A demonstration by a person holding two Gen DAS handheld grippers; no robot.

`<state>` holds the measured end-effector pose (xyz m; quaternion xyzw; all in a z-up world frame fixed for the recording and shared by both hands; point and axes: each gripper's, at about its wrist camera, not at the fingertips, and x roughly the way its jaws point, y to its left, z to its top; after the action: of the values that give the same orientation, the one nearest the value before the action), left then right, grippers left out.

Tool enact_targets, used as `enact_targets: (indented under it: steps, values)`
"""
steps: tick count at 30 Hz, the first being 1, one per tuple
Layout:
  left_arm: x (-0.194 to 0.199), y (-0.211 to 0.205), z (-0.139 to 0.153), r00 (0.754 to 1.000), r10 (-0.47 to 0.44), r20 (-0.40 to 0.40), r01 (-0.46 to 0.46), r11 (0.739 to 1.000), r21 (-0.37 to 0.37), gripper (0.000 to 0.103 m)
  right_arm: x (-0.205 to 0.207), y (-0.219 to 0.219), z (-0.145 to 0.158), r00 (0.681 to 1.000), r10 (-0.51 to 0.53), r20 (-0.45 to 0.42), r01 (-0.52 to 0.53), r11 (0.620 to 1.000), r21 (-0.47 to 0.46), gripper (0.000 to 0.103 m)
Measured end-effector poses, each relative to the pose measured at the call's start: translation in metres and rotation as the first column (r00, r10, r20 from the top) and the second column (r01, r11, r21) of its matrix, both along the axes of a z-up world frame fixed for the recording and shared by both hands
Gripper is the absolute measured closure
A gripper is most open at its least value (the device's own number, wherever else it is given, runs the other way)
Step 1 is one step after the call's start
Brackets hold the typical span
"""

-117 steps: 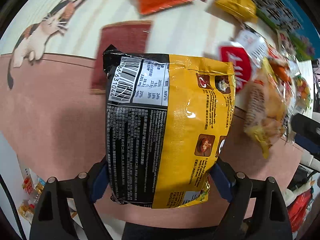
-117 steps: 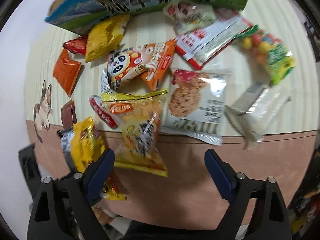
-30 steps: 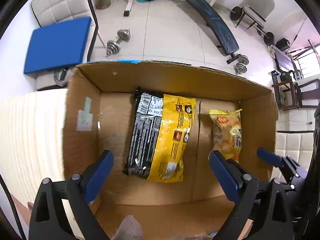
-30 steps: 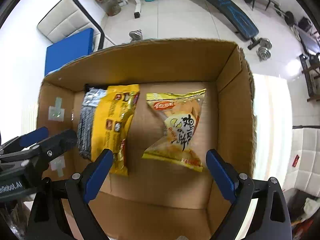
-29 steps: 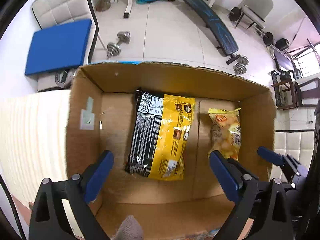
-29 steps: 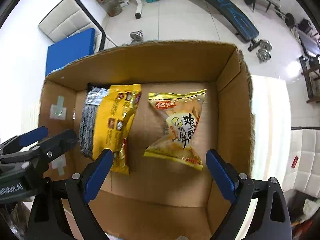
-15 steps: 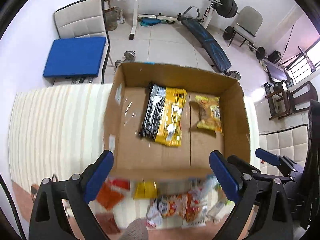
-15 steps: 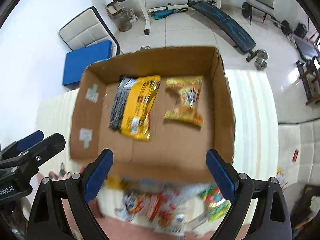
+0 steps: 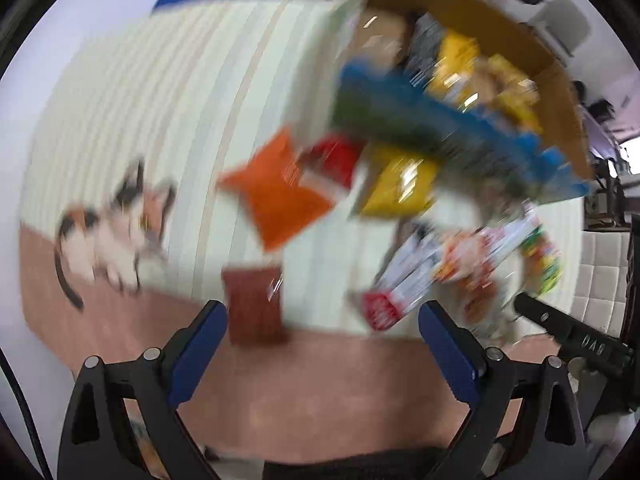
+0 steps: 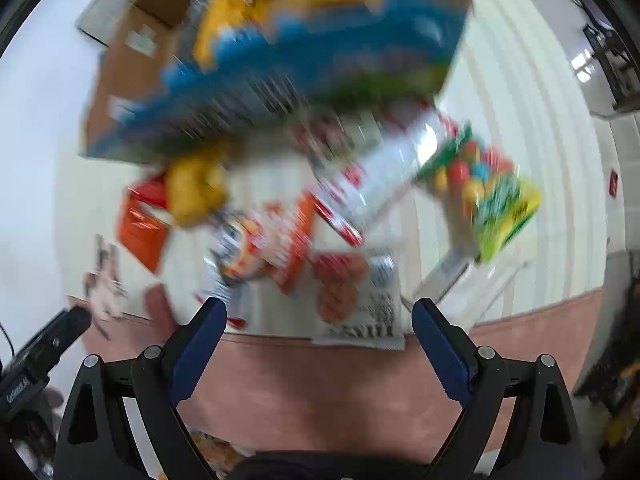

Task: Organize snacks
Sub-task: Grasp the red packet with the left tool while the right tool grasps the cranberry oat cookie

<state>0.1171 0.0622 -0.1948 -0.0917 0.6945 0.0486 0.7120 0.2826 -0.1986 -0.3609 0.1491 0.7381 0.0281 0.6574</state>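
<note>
Both frames are motion-blurred. The left gripper [image 9: 322, 334] has its blue-padded jaws spread wide and empty; the right gripper [image 10: 318, 332] is likewise wide and empty.

The open brown cardboard box with a blue printed side [image 9: 472, 12] stands at the far side of the striped table mat [image 9: 120, 120] and contains at least two yellow packets. The remaining snacks lie loose on the mat in front of the box:
- flat orange foil packet [image 9: 276, 200];
- dark red rectangular sachet [image 9: 256, 304], just ahead of the left jaws;
- white cookie packet [image 10: 356, 300], just ahead of the right jaws;
- green bag of coloured candy balls [image 10: 492, 196].

Judged step: selecting the next snacks to pick. The next move calls for lowering each gripper over its nearest packet and closing on an edge.
</note>
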Motion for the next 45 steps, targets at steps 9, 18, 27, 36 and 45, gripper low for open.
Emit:
enact_targets:
  steps: [9,18,27,36,45]
  values:
    - [-0.030,0.053,-0.072,0.984,0.143,-0.110,-0.148,0.988,-0.034,0.005,-0.015,0.008,-0.053,0.998,-0.017,-0.068,0.012,0.997,-0.078,0.017]
    - [-0.023,0.050,-0.121,0.975,0.126,-0.184,-0.133,0.991,-0.026,0.005,-0.030,0.015,-0.079,0.993,-0.038,-0.111,0.024,0.993,-0.119,0.020]
    - [-0.028,0.045,-0.133,0.970,0.147,-0.194,-0.142,0.989,0.042,0.030,-0.021,0.008,-0.087,0.992,-0.074,-0.107,0.057,0.987,-0.151,0.020]
    - [-0.037,0.025,-0.129,0.973,0.138,-0.184,-0.130,0.990,0.054,0.050,-0.022,0.032,-0.084,0.996,-0.038,-0.081,0.022,0.981,-0.193,0.028]
    - [-0.082,-0.023,-0.088,0.970,0.104,-0.219,-0.098,0.994,0.038,0.050,-0.065,0.030,-0.079,0.997,-0.013,-0.078,0.002,0.989,-0.148,0.028]
